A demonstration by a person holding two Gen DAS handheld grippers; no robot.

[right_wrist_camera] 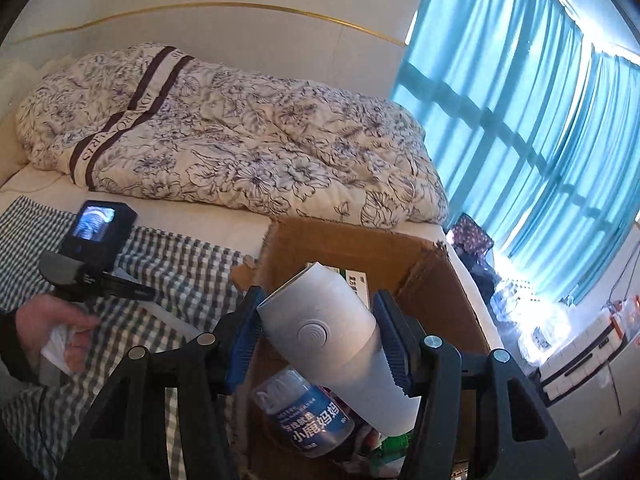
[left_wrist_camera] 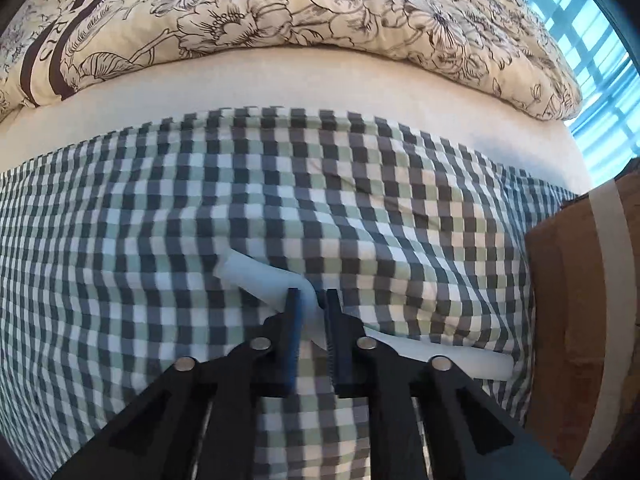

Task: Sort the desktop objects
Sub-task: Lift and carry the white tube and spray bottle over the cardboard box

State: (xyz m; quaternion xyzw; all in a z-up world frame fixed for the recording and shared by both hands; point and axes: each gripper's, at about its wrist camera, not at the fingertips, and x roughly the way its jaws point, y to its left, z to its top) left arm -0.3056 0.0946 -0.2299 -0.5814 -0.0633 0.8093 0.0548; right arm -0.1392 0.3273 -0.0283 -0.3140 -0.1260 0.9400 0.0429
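We see the right hand-held gripper (right_wrist_camera: 318, 334) clamped by both blue pads on a white cylindrical device (right_wrist_camera: 332, 320), tilted above the open cardboard box (right_wrist_camera: 432, 280); below it in the box lie a blue-labelled bottle (right_wrist_camera: 308, 416) and, farther in, a flat packet (right_wrist_camera: 356, 278). The left hand-held gripper (left_wrist_camera: 311, 304) has its jaws nearly closed on the bend of a white plastic piece (left_wrist_camera: 256, 276), which lies on the checked cloth (left_wrist_camera: 160, 220) covering the bed; the box edge sits just to the right. Beyond the cloth lies a floral quilt (left_wrist_camera: 320, 8), with blue curtains (right_wrist_camera: 520, 120) behind.
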